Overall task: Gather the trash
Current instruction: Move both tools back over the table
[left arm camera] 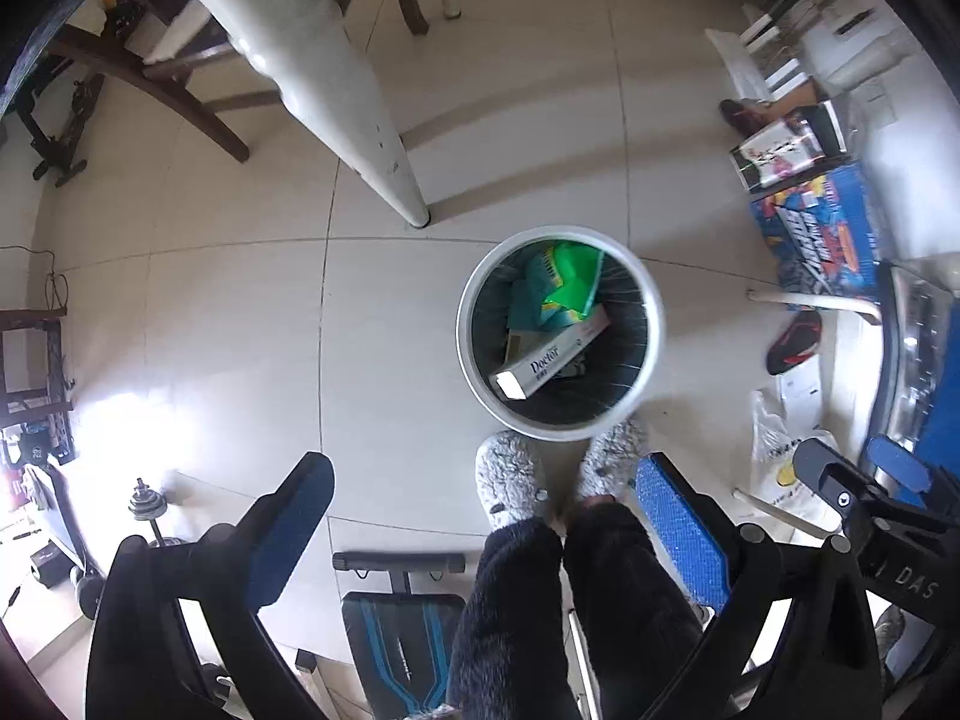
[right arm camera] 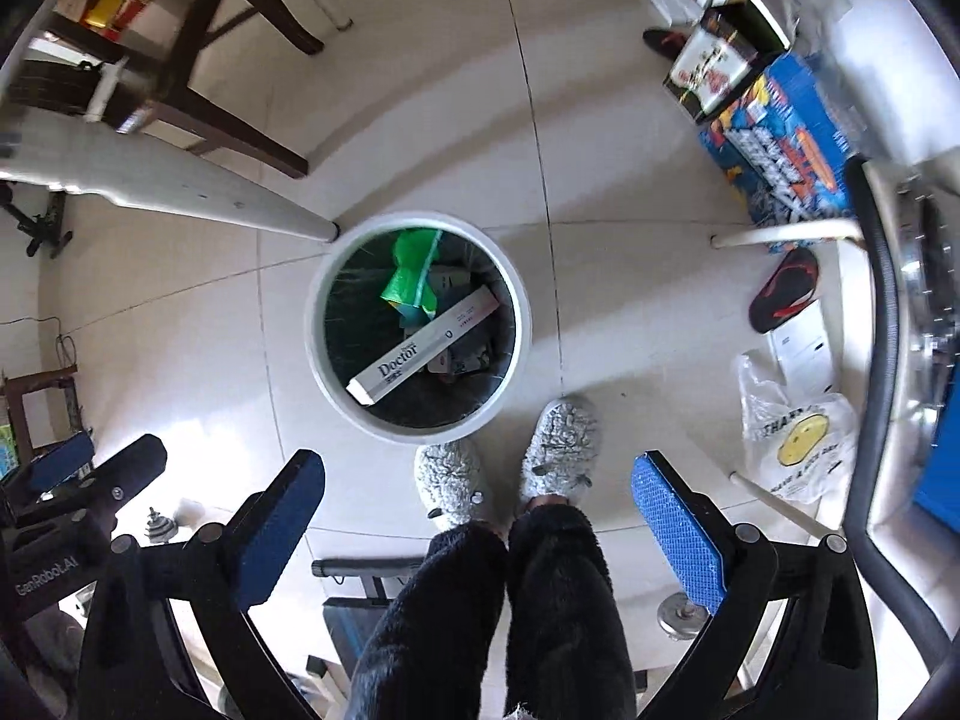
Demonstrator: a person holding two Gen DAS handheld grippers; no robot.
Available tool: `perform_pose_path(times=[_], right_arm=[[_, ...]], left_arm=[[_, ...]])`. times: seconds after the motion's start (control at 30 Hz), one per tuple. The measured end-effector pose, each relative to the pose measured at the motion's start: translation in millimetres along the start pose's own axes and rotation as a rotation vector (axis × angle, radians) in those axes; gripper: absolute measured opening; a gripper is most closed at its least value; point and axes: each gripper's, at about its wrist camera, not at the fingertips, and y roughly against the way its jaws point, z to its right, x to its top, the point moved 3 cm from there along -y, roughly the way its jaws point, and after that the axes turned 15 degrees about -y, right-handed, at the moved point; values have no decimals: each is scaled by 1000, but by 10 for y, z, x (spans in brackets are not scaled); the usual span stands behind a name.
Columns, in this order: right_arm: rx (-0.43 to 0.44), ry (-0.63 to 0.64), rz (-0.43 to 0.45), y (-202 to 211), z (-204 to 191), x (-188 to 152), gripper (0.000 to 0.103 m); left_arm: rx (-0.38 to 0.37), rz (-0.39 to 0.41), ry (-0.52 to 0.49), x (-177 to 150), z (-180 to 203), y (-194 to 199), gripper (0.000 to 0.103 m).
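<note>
A: Both tongs released, nothing between: left gripper (left arm camera: pixel 483 516), right gripper (right arm camera: pixel 477 510). Long white "Doctor" carton (right arm camera: pixel 420 348) lies in the round white bin (right arm camera: pixel 318 324), centre frame.

B: Risk: fuzzy grey slippers (right arm camera: pixel 558 450) touch the bin; a step tips it.

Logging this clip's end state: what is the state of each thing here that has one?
Left claw: open, empty.
Right claw: open, empty.
Trash bin: upright, lidless, partly filled.
Doctor box: in the bin, lying slanted.
Green wrapper: in the bin, crumpled.
</note>
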Motion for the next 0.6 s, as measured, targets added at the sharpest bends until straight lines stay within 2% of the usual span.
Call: perform_pose_path(times=[0.3, 0.6], right_arm=[[44, 13, 44, 1319, -5, -320, 103], [76, 36, 57, 2344, -6, -633, 103]], left_arm=[[-27, 48, -16, -293, 115, 970, 103], [-47, 133, -36, -533, 173, 1753, 103]])
